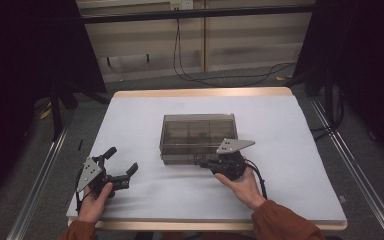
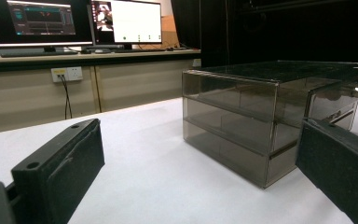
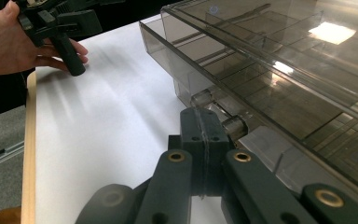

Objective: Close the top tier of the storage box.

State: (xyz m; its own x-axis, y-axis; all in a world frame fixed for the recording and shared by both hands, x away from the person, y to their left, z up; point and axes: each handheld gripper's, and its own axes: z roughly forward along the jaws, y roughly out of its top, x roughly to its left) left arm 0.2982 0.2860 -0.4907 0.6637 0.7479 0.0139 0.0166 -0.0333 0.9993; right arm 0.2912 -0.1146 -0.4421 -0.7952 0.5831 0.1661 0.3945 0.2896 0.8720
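High view: right tongs clamped at box front edge, table w/ room around.

Your right gripper has its jaws pressed flat together, tips right at the front of the box. They meet just beside a small clear knob on the box's lower drawer, and a second knob sits just past it; whether the jaws pinch a knob you cannot tell. The box is smoky and see-through, with dividers showing under its lid. Well away from the box, across the white counter, your left hand holds the left gripper, one jaw resting on the counter.
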